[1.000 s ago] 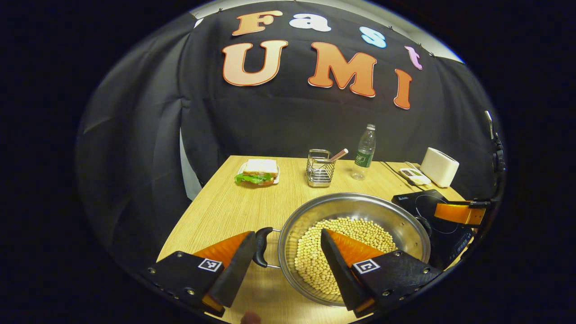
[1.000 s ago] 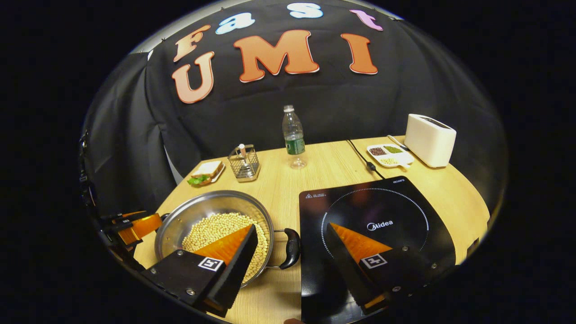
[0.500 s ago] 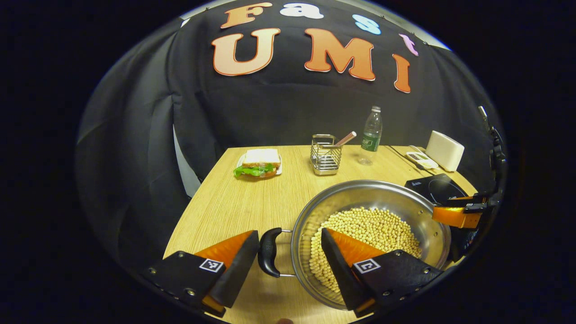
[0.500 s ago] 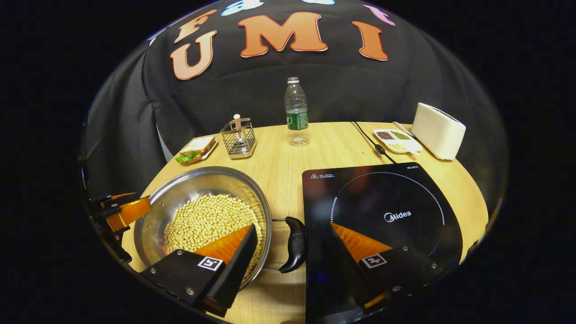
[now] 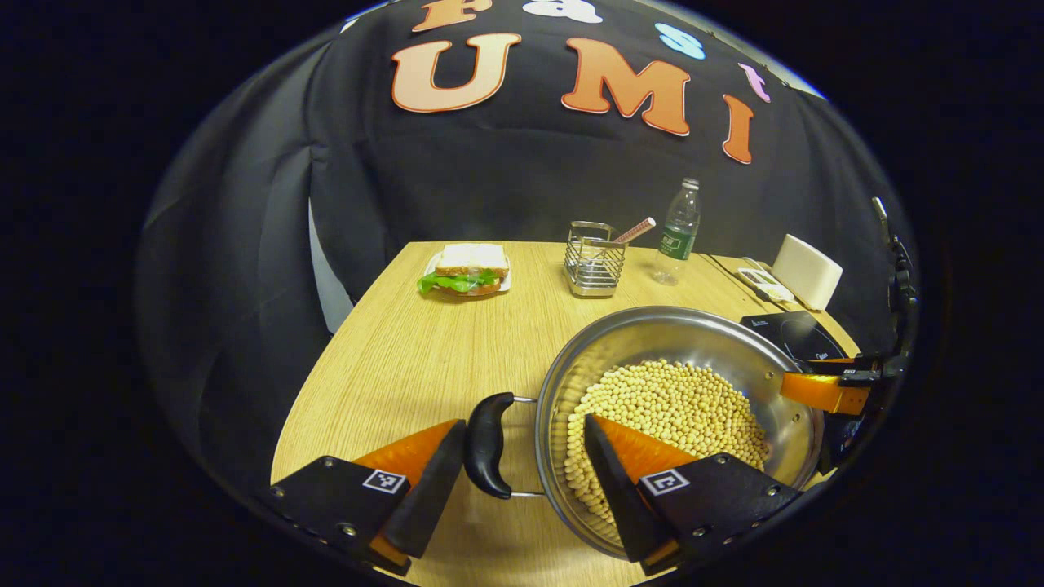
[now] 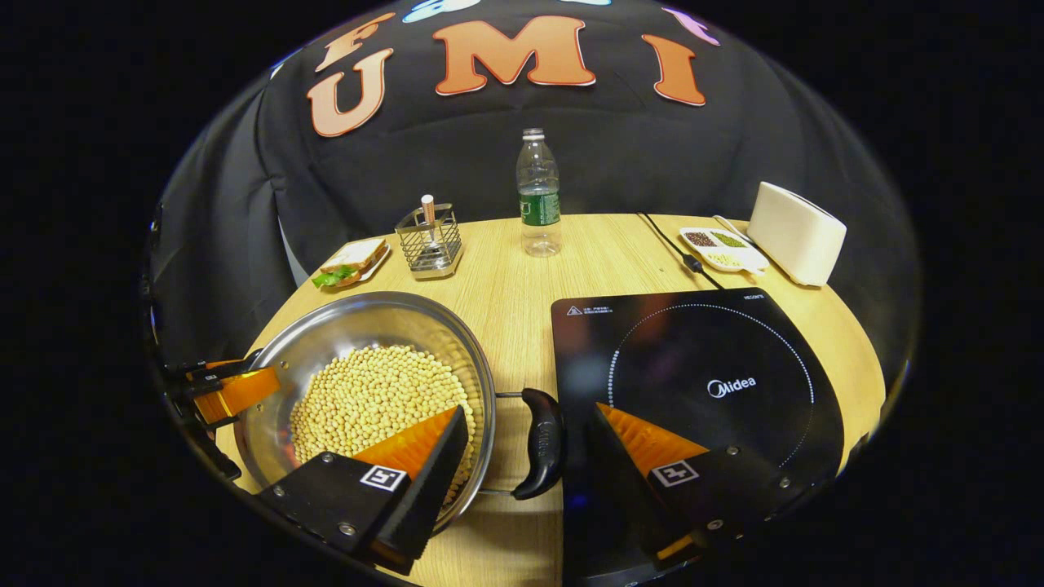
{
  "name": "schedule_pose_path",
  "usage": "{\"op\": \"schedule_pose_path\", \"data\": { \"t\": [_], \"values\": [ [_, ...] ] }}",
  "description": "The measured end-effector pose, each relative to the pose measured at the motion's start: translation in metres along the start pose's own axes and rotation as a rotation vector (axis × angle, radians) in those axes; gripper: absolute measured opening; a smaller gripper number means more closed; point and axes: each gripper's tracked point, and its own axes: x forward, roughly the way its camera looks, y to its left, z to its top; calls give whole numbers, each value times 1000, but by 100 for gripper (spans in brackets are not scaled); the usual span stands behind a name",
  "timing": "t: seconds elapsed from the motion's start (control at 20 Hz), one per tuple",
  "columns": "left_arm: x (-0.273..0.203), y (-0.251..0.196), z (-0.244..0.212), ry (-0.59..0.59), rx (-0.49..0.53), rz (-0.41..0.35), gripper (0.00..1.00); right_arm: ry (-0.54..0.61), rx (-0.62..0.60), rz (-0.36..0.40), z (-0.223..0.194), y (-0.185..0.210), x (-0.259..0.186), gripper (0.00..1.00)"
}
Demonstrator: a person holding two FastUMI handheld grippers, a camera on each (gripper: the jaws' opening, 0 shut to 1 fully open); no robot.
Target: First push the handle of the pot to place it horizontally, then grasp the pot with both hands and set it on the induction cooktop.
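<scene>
A steel pot (image 5: 652,334) full of pale beans sits on the wooden table. Its black left handle (image 5: 488,444) lies between the fingers of my left gripper (image 5: 522,481), close to the left one; the jaws stand wide apart. In the right gripper view the pot (image 6: 359,314) is at the left and its black right handle (image 6: 542,444) lies between the spread fingers of my right gripper (image 6: 530,473). The black induction cooktop (image 6: 710,359) lies flat just right of that handle. Each view also catches the other gripper at the pot's far side: the right gripper (image 5: 824,391), the left gripper (image 6: 236,391).
At the back of the table are a sandwich on a plate (image 5: 465,273), a wire basket (image 5: 594,261), a water bottle (image 6: 538,196), a small tray of seeds (image 6: 722,249) and a white toaster (image 6: 795,232). A power cord (image 6: 673,249) runs back from the cooktop.
Both grippers have moved in toward the pot. Each black handle now sits deeper between its gripper's fingers. The jaws have stayed apart and the pot looks unmoved on the table.
</scene>
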Motion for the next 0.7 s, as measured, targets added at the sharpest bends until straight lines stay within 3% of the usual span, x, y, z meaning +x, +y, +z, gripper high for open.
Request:
{"op": "schedule_pose_path", "data": {
  "t": [0.1,0.15,0.35,0.5,0.6,0.7],
  "values": [
    [4,7,-7,28,-32,16,68,-1,-9,-7,-1,1,3,83],
    [-6,6,-7,40,-33,12,56,-13,-7,-8,1,2,3,64],
    [-12,7,-8,35,-63,40,51,-19,8,15,2,3,1,51],
    [-14,-1,-10,49,-51,49,45,4,36,34,1,1,-2,47],
    [-17,-1,-16,41,-74,42,47,-12,27,35,5,-2,-3,42],
    [-20,-1,-20,40,-102,43,45,-24,25,32,7,-3,-10,47]
  ]
}}
